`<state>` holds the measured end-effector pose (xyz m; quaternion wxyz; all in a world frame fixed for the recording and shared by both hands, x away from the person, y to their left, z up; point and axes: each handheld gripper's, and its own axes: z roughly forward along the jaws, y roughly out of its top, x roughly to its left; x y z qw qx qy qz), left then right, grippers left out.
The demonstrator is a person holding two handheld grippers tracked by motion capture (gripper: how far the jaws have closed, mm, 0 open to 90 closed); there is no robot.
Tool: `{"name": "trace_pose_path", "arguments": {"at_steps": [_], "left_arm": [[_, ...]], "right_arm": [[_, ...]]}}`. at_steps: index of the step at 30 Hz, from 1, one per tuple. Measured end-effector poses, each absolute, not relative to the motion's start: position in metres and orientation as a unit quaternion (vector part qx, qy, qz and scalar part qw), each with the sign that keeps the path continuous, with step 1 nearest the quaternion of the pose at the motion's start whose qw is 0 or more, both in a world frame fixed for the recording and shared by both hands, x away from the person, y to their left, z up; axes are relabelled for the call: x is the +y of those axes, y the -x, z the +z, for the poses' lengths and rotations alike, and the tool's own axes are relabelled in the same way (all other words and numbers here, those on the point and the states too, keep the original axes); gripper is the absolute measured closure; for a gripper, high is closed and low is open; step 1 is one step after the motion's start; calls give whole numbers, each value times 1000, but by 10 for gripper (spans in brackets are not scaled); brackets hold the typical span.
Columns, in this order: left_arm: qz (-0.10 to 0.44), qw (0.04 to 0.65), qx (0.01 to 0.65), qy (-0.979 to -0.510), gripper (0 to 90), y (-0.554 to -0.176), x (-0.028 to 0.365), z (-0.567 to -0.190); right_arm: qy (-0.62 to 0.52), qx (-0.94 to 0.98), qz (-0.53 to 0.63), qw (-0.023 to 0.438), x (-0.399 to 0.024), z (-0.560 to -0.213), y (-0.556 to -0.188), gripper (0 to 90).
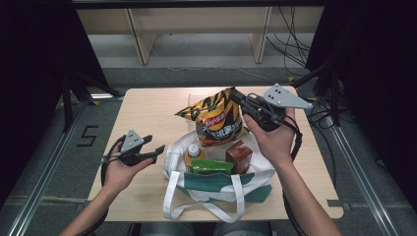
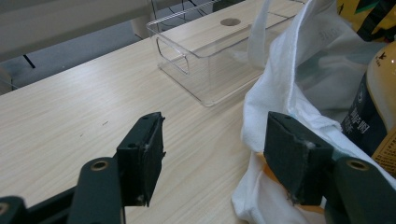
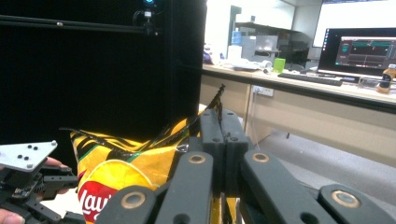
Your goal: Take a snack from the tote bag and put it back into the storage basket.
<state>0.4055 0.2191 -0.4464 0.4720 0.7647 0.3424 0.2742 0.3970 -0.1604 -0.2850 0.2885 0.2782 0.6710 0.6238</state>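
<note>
A yellow and black chips bag (image 1: 216, 120) hangs over the open white and green tote bag (image 1: 216, 184). My right gripper (image 1: 235, 94) is shut on its top corner. In the right gripper view the jaws (image 3: 218, 126) pinch the chips bag's (image 3: 116, 172) crimped top seam. Inside the tote stand a yellow-labelled bottle (image 1: 193, 155), a green packet (image 1: 211, 166) and a brown box (image 1: 239, 155). My left gripper (image 1: 156, 147) is open just left of the tote's rim. Its jaws (image 2: 212, 140) hold nothing, and the right pad lies against the tote's white cloth (image 2: 280, 84), beside the bottle (image 2: 378, 112).
A clear plastic bin (image 2: 210, 60) stands on the wooden table (image 1: 147, 113) beyond the tote, partly hidden behind the chips bag in the high view. Bare tabletop lies to the left. Cables and wooden furniture legs (image 1: 142, 44) lie past the far edge.
</note>
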Motion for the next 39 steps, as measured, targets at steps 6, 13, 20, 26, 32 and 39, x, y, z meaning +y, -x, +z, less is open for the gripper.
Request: {"name": "trace_pose_path", "arguments": {"at_steps": [6,13,20,26,32,39], "left_arm": [[271,474,343,-765,374,-405,218,-447],[277,474,343,-762,375,-405,221,-444],[280,474,341,-762,376,-404,220,-444],[275,478,343,-760,376,-405,219,-446],[277,477,341,-761,376,-405,219,-445],[276,478,343,-760,376,-405,219,-446]], "right_arm": [[-276,666,626,297,-162,-278,-397,900],[-282,657,630,302,-166,-272,-399,900],[-282,654,630,308,-170,-264,-399,900],[-288,646,635,312,-174,-261,-400,900],[-293,642,634,316,-179,-257,-401,900],[-299,633,638,320,-184,-253,-401,900]]}}
